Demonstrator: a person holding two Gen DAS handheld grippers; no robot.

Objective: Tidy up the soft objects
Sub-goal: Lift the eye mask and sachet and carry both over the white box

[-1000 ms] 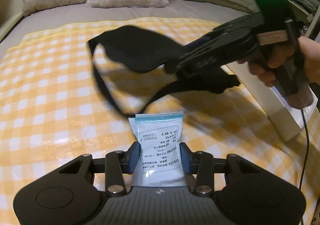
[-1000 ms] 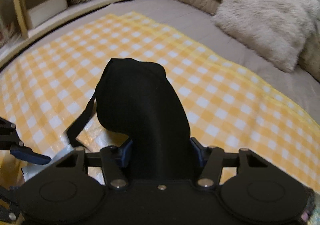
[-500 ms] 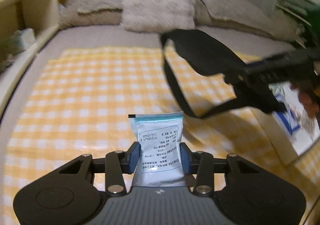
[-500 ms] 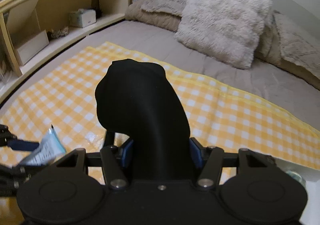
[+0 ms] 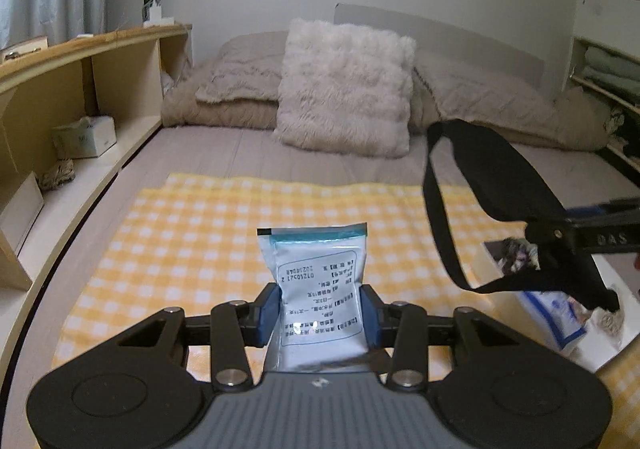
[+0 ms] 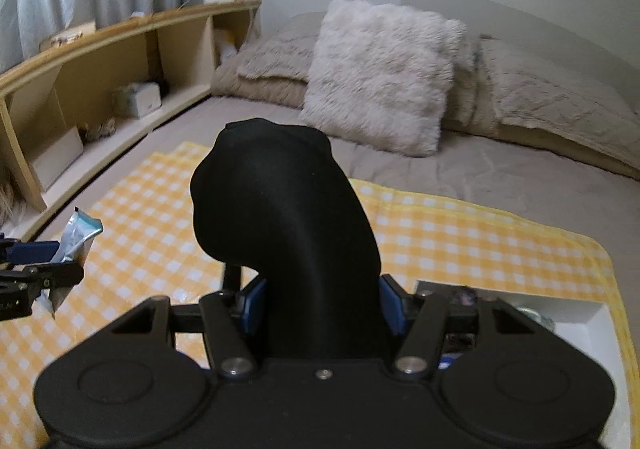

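My left gripper [image 5: 319,307] is shut on a white sachet with a teal top seal and printed text [image 5: 318,281], held upright above the yellow checked cloth [image 5: 192,249]. My right gripper [image 6: 320,307] is shut on a black padded eye mask [image 6: 280,225] that bulges up between its blue pads. In the left wrist view the same eye mask [image 5: 496,173] hangs at the right with its strap looping down, clamped by the right gripper [image 5: 548,237]. In the right wrist view, the sachet [image 6: 76,237] and the left gripper [image 6: 52,261] show at the left edge.
A white open box [image 5: 560,313] with packets inside lies on the cloth at the right; its corner [image 6: 576,325] shows behind my right gripper. A fluffy cushion [image 5: 344,89] and beige pillows lie at the bed's head. A wooden shelf [image 5: 80,89] runs along the left.
Both grippers rose and tilted up, so the headboard, wall and shelf came into view. The eye mask lifted off the cloth and swung right toward the white box. Both grips stayed the same.
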